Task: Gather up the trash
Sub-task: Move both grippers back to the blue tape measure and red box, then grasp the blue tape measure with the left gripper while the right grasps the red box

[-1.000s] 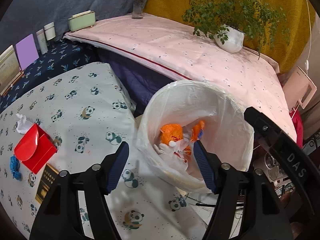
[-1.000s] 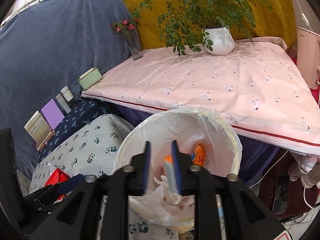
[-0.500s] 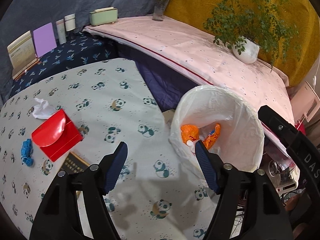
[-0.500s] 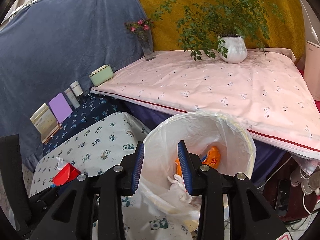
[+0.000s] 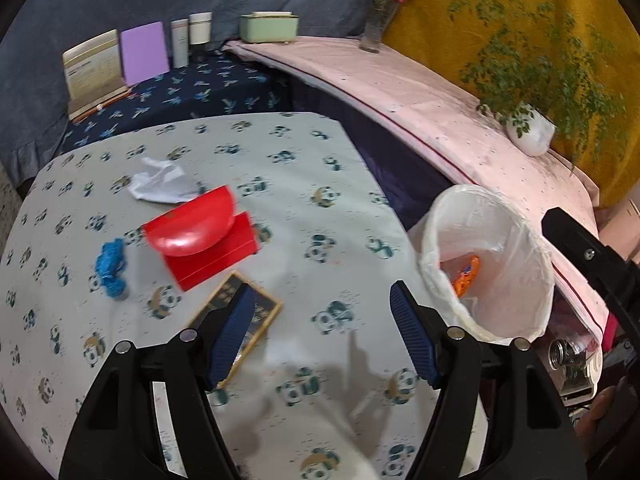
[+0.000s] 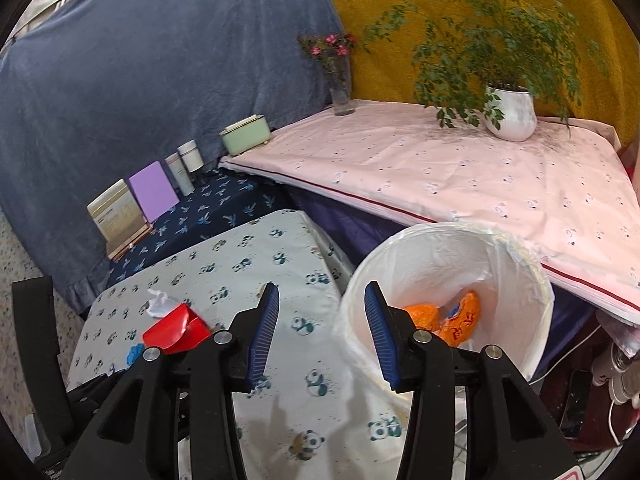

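Right wrist view: the right tool (image 6: pixel 318 332) is opening, empty, beside the white-lined bin (image 6: pixel 516 248); left tool (image 5: pixel 320 336) (wide open, empty) has swung toward the crumpled white tissue (image 5: pixel 162 184).

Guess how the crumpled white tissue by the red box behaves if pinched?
The white tissue looks crumpled and thin, so probably floppy and very light. It likely compresses between pads, needing a near-full close. Loose on the panda cloth, it may slide if nudged.
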`<state>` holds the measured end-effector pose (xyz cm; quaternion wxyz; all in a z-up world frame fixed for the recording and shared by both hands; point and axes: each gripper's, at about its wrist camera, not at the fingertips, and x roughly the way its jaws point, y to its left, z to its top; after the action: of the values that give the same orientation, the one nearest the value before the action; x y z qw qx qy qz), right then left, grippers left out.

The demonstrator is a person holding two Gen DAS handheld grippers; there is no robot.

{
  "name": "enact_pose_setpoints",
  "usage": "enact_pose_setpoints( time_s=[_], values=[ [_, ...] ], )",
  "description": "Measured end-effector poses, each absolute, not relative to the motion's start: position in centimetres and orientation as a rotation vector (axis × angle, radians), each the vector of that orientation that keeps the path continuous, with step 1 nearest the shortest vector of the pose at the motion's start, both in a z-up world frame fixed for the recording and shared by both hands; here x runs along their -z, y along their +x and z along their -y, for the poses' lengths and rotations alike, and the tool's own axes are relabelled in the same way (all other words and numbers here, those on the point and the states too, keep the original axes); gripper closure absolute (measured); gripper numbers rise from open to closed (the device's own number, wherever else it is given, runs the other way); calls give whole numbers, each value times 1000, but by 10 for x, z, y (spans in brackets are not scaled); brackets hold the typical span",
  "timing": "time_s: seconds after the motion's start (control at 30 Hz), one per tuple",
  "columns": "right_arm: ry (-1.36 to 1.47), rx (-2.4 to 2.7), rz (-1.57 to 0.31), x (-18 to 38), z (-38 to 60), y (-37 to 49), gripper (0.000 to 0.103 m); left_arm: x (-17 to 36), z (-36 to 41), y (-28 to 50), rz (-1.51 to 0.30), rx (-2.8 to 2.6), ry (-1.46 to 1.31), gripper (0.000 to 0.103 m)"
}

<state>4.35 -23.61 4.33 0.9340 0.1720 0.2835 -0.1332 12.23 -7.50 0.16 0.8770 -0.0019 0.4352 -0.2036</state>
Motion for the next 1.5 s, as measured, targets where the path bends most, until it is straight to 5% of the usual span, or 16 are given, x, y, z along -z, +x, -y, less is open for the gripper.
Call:
enact_pose_setpoints(
  time_s=[0.7,1.37,1.5],
  values=[
    [264,117,-665,-26,139,81,52,27,-69,149,-959,153,-169,37],
    [230,41,-781,19,96,141,52,73,-90,207,-1027,68,-186,37],
    [232,43,-791,26,97,161,52,81,-90,216,-1052,81,-198,53]
  ],
)
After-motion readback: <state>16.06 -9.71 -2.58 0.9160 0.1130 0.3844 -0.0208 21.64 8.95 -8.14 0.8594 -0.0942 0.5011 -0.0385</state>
